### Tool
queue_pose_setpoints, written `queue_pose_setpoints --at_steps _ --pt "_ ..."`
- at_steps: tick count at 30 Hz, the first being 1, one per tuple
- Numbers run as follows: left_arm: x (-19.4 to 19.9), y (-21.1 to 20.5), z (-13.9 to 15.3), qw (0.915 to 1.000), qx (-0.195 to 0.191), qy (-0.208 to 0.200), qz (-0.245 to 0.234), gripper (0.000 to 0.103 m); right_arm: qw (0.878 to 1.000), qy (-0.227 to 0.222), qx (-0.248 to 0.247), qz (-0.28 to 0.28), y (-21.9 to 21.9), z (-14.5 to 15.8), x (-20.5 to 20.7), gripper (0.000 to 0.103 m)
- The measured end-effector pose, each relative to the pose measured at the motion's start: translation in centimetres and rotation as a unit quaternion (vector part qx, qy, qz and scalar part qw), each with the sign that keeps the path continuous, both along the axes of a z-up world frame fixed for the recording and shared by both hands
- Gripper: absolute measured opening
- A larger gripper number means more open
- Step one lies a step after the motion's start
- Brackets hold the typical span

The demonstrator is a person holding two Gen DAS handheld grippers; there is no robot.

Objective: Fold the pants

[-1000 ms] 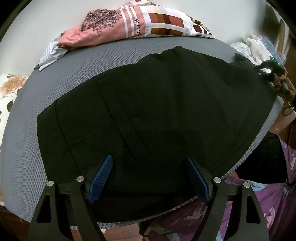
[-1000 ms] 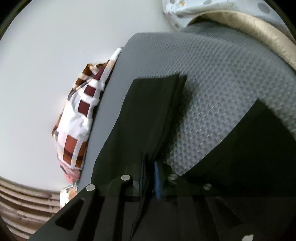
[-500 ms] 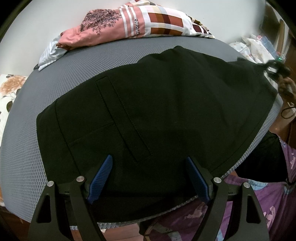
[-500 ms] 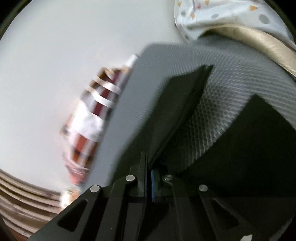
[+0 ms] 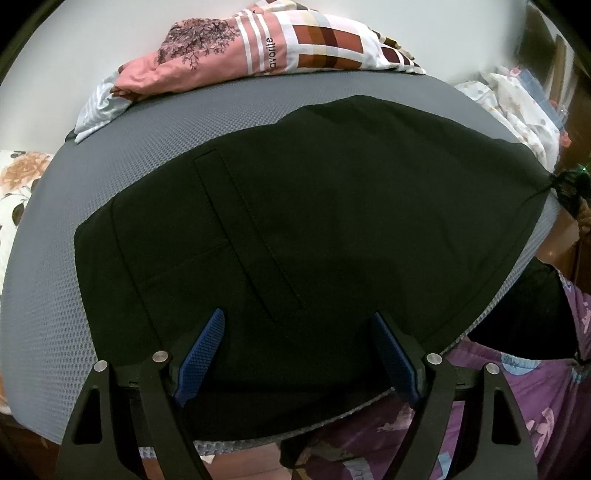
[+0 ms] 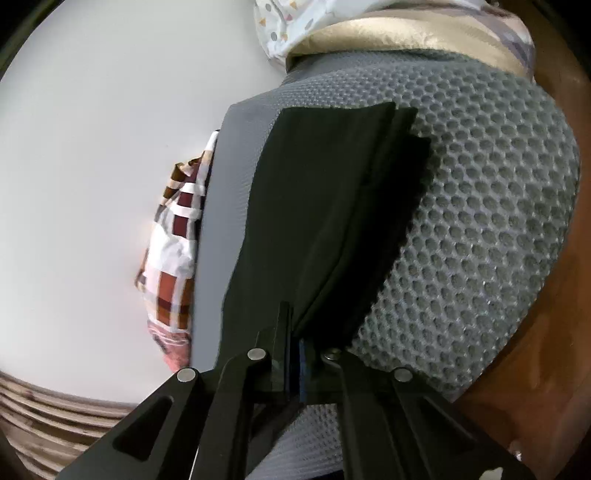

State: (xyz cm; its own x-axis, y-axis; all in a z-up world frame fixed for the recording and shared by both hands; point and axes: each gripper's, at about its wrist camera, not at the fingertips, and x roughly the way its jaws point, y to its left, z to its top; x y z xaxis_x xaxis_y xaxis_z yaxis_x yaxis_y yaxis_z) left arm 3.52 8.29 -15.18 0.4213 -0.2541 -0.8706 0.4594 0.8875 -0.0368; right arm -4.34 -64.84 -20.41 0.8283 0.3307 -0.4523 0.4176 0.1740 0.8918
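Black pants (image 5: 332, 206) lie spread over a grey mesh mattress (image 5: 44, 314), with a long stitched pocket line running down the middle. My left gripper (image 5: 298, 316) hangs open over the near part of the pants, its blue pads (image 5: 201, 354) wide apart and nothing pinched. At the far right edge my right gripper (image 5: 570, 184) holds the cloth's corner. In the right wrist view my right gripper (image 6: 295, 332) is shut on a fold of the pants (image 6: 317, 206), and the leg stretches away to its hem.
A pink and checked blanket (image 5: 266, 48) lies bunched against the white wall at the back. Spotted bedding (image 6: 295, 22) and a beige pillow (image 6: 388, 37) sit past the mattress (image 6: 480, 221). A wooden frame (image 6: 535, 350) borders it. A person's purple patterned clothing (image 5: 517, 406) is near.
My right gripper has swung out toward the mattress's right edge with the cloth in it, drawing the pants taut and flat. The left gripper has stayed where it was.
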Motion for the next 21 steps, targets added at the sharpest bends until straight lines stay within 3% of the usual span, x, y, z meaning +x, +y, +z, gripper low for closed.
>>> queue_pose_setpoints --at_steps 5,6,9,13,16,19,20,21 --pt "0.0 -0.1 0.0 1.0000 0.001 0.000 0.000 0.082 0.999 -0.019 0.041 -0.003 -1.0 -0.6 -0.9 0.013" --pt "0.0 -0.1 0.0 1.0000 0.001 0.000 0.000 0.082 0.999 -0.026 0.046 0.003 -0.8 -0.3 -0.9 0.019" --pt "0.0 -0.1 0.0 1.0000 0.001 -0.001 0.000 0.082 0.998 -0.053 0.029 0.035 0.9 1.3 0.1 0.036" --pt "0.0 -0.1 0.0 1.0000 0.001 -0.001 0.000 0.082 0.993 -0.072 0.036 0.091 4.3 2.0 2.6 0.043" --pt "-0.1 -0.1 0.0 1.0000 0.000 -0.001 -0.001 0.082 0.988 -0.074 0.041 0.131 7.9 1.7 4.1 0.043" --pt "-0.2 -0.2 -0.1 1.0000 0.000 -0.004 -0.002 0.082 0.984 -0.073 0.012 0.162 11.4 2.4 5.2 0.043" --pt "-0.2 -0.2 -0.1 1.0000 0.000 -0.004 -0.003 0.082 0.983 -0.064 -0.004 0.170 12.4 2.6 5.6 0.039" --pt "-0.2 -0.2 -0.1 1.0000 0.000 -0.003 -0.005 0.082 0.982 -0.053 -0.014 0.180 13.2 2.5 5.9 0.018"
